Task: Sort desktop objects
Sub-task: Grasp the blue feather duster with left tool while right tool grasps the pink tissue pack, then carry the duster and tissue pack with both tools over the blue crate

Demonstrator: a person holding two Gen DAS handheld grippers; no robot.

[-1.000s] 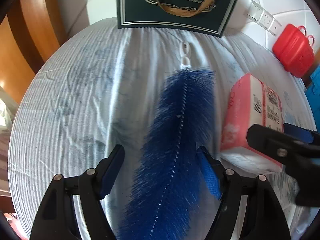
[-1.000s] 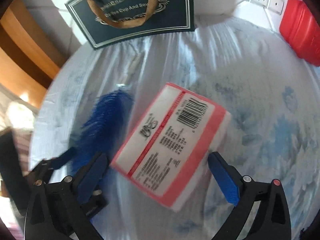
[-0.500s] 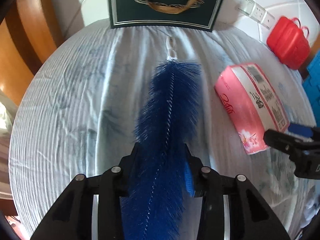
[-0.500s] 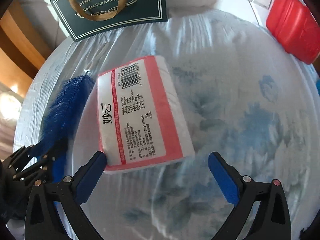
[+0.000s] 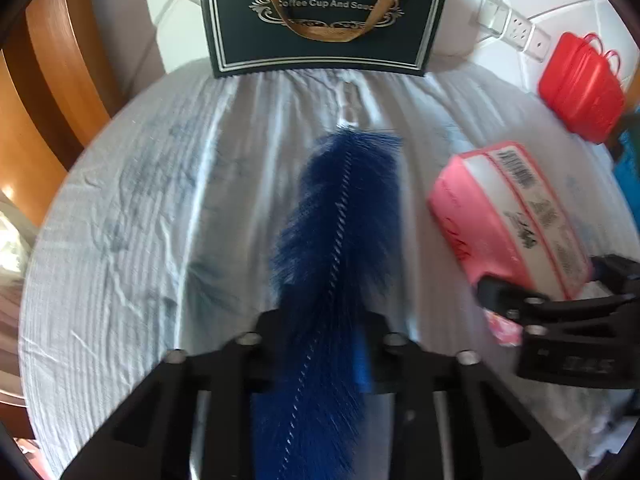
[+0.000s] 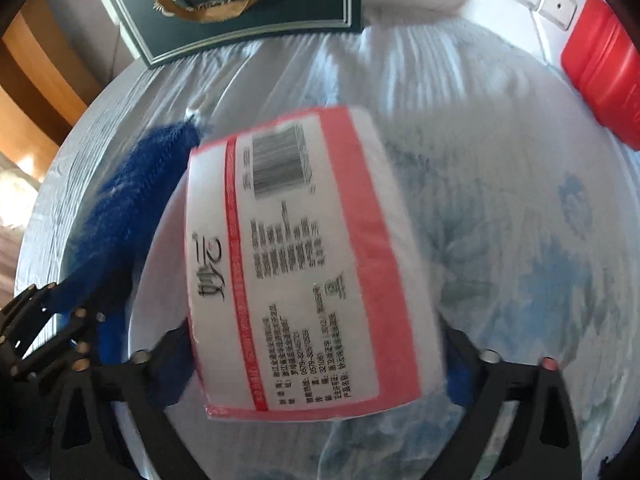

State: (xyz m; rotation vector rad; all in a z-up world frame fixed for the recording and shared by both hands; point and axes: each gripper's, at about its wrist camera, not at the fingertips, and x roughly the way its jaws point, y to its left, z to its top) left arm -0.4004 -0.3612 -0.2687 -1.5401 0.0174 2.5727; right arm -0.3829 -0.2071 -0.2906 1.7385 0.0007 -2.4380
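Observation:
A long blue bristle brush [image 5: 340,240] lies lengthwise on the white cloth, its white loop end pointing away from me. My left gripper [image 5: 320,336] is shut on the brush near its lower part. A pink and white tissue pack [image 6: 304,256] with a barcode sits between the fingers of my right gripper [image 6: 316,360], which is shut on its near end. The pack also shows in the left wrist view [image 5: 508,216], right of the brush, with the right gripper [image 5: 560,312] on it. The brush shows in the right wrist view [image 6: 124,216], left of the pack.
A dark green gift bag [image 5: 324,16] with a brown handle stands at the far edge of the round table [image 5: 120,208]. A red container [image 5: 580,84] sits at the far right, a white power strip [image 5: 512,28] behind it. A wooden chair [image 5: 44,92] is at the left.
My left gripper closed on the blue brush. My right gripper moved in around the tissue pack and closed on it; the pack turned lengthwise.

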